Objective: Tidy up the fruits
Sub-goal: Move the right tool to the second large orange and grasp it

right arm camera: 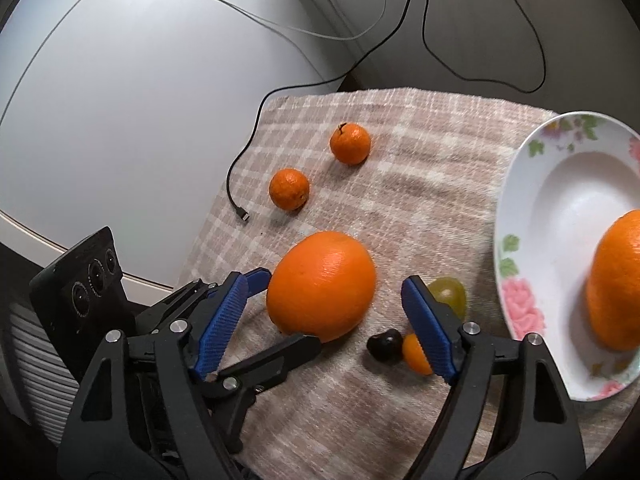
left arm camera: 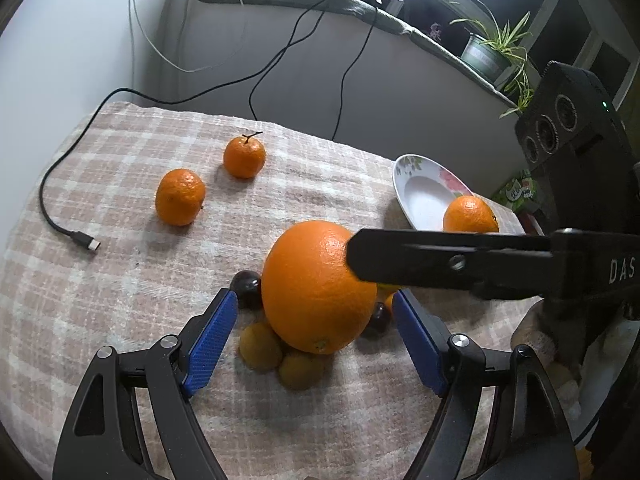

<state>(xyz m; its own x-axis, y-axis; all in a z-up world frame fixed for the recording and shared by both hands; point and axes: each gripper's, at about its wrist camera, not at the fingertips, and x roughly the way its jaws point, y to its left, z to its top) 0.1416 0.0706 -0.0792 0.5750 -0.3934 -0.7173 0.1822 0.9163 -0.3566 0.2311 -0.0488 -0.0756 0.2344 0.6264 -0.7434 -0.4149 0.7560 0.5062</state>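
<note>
A large orange (left arm camera: 318, 286) (right arm camera: 322, 284) lies on the checked cloth (left arm camera: 120, 280) between both grippers. My left gripper (left arm camera: 314, 344) is open, its blue pads either side of the orange without touching. My right gripper (right arm camera: 326, 320) is open too, with the orange between its pads; one of its fingers (left arm camera: 440, 260) crosses the left wrist view. Two mandarins (left arm camera: 180, 202) (left arm camera: 244, 157) lie farther back; they also show in the right wrist view (right arm camera: 289, 189) (right arm camera: 350, 143). A flowered plate (right arm camera: 560, 208) (left arm camera: 420, 192) holds another orange (right arm camera: 618, 280) (left arm camera: 470, 214).
Small fruits crowd the large orange: dark cherries (left arm camera: 246, 288) (right arm camera: 385, 345), yellowish kumquats (left arm camera: 260, 346) (left arm camera: 301, 370), a small orange kumquat (right arm camera: 416, 354), a green grape (right arm camera: 448, 296). A USB cable (left arm camera: 84, 240) lies at the cloth's left. A potted plant (left arm camera: 490, 54) stands behind.
</note>
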